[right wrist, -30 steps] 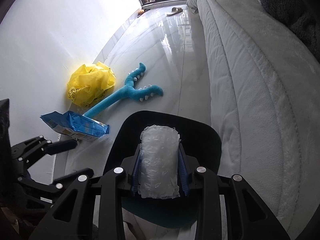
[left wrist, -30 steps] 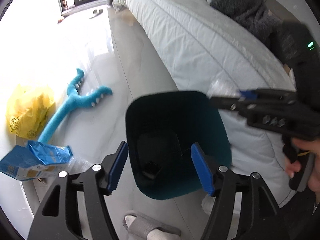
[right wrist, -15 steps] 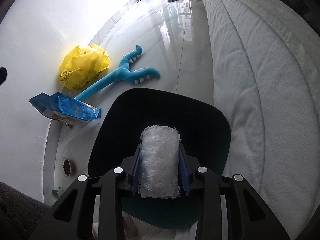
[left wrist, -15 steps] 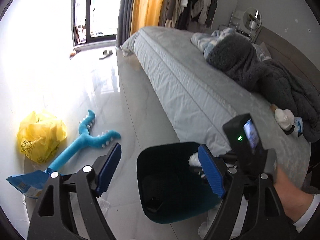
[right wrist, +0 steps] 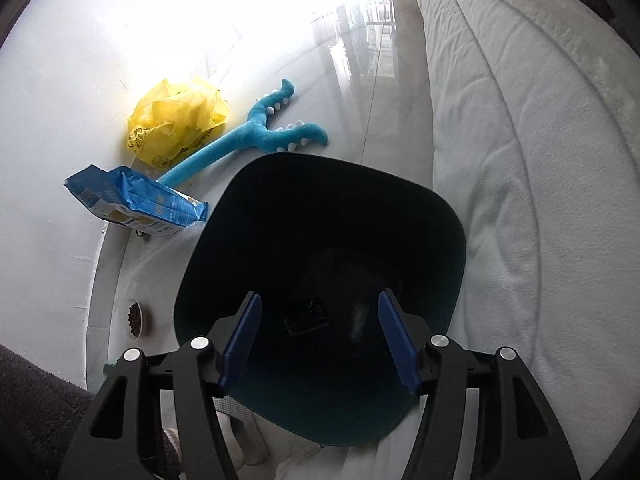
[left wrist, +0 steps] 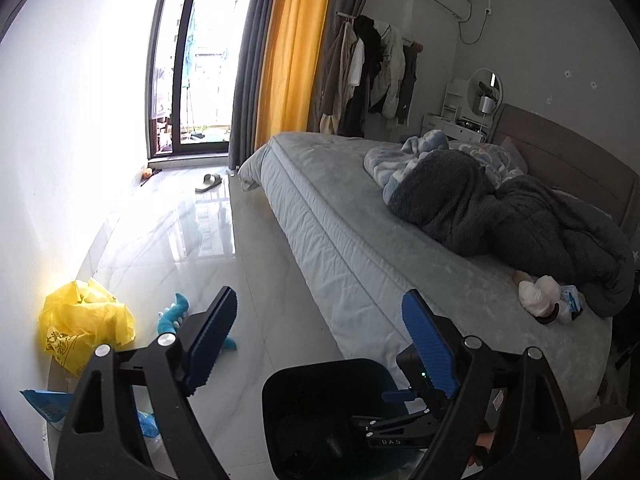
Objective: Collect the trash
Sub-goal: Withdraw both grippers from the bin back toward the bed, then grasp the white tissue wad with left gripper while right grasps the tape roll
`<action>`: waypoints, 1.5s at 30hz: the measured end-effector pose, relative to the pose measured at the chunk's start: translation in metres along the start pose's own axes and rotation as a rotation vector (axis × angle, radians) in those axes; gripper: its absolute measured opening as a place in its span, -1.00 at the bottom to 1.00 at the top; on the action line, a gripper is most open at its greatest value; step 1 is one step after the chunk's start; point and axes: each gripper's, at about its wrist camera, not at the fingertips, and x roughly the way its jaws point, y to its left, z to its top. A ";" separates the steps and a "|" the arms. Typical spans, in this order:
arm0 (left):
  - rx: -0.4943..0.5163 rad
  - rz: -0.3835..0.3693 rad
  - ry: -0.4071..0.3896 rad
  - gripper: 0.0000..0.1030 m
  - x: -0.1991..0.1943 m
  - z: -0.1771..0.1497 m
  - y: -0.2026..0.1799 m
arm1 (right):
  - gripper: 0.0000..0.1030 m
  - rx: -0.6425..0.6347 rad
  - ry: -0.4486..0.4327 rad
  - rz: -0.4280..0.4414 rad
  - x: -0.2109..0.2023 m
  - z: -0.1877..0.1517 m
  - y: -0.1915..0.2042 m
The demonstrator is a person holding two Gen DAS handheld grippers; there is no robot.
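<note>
The dark teal bin [right wrist: 320, 280] stands on the floor against the bed [right wrist: 520, 160], its inside too dark to read clearly. The right gripper [right wrist: 320, 340] hangs over its mouth, jaws spread and empty. Only the right wrist view shows the whole blue snack bag [right wrist: 136, 204], yellow bag [right wrist: 176, 124] and blue plush toy [right wrist: 248, 136] left of the bin. The left gripper [left wrist: 316, 340], also spread wide, looks across the bin's rim [left wrist: 320, 372] toward a grey blanket [left wrist: 500, 216] on the bed.
</note>
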 end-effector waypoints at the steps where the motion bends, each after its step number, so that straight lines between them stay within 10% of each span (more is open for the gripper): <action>1: 0.006 -0.002 -0.008 0.69 -0.001 0.000 -0.003 | 0.23 -0.003 -0.008 0.005 -0.005 0.000 0.000; 18: -0.018 -0.103 -0.086 0.72 0.007 0.023 -0.073 | 0.42 -0.049 -0.303 0.032 -0.144 -0.015 -0.029; 45: -0.044 -0.271 0.050 0.76 0.088 0.009 -0.173 | 0.48 0.049 -0.507 -0.224 -0.249 -0.074 -0.153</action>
